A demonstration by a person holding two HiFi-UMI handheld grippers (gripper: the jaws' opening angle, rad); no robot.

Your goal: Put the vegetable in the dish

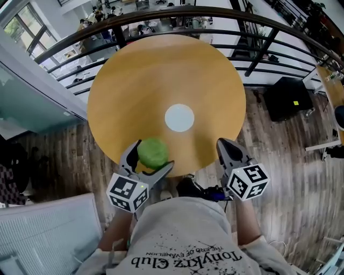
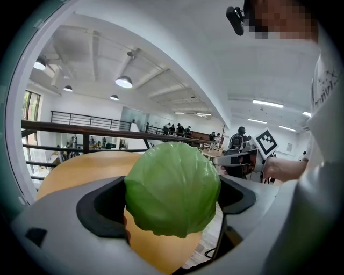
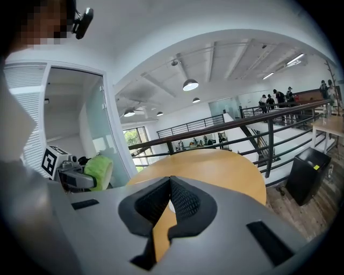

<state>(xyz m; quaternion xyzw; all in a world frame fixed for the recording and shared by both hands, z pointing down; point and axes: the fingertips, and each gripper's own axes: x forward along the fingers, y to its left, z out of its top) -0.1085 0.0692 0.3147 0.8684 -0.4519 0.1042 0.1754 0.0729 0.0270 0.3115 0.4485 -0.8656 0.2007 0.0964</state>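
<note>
A green cabbage (image 1: 153, 152) is held just above the near edge of the round wooden table (image 1: 161, 75). My left gripper (image 1: 152, 157) is shut on it, one jaw on each side. In the left gripper view the cabbage (image 2: 172, 185) fills the gap between the jaws and hides what lies behind it. The small white dish (image 1: 179, 118) lies flat near the table's middle, beyond the cabbage and a little to its right. My right gripper (image 1: 222, 144) is shut with nothing in it, at the table's near right edge. In the right gripper view the pads (image 3: 183, 200) meet.
A dark curved railing (image 1: 177, 16) runs behind the table. A black box (image 1: 287, 96) stands on the wooden floor at the right. A white slatted panel (image 1: 48, 231) is at the lower left, and a glass wall (image 1: 27, 96) stands at the left.
</note>
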